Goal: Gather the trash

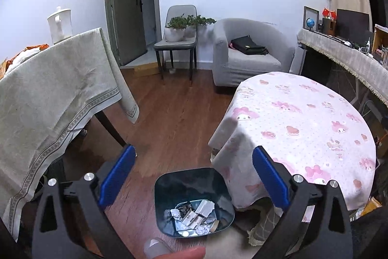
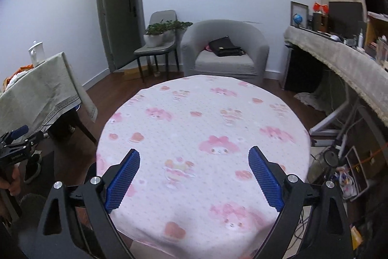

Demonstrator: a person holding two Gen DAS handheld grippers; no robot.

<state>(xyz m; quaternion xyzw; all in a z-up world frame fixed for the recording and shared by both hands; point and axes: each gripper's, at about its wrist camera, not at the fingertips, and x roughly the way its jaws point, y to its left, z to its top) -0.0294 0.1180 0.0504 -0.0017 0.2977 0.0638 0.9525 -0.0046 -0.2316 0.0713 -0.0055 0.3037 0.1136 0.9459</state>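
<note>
A dark teal trash bin (image 1: 194,200) stands on the wood floor beside the round table. It holds crumpled foil and paper scraps (image 1: 194,216). My left gripper (image 1: 192,157) is open and empty, held above the bin. My right gripper (image 2: 194,159) is open and empty over the round table with a pink patterned cloth (image 2: 198,128). The left gripper also shows at the left edge of the right wrist view (image 2: 21,136).
The round table (image 1: 303,123) is right of the bin. A table with a grey-green cloth (image 1: 48,94) is to the left. A grey armchair (image 1: 245,52) with a black bag, a chair with plants (image 1: 179,38) and a long cluttered counter (image 2: 339,60) stand behind.
</note>
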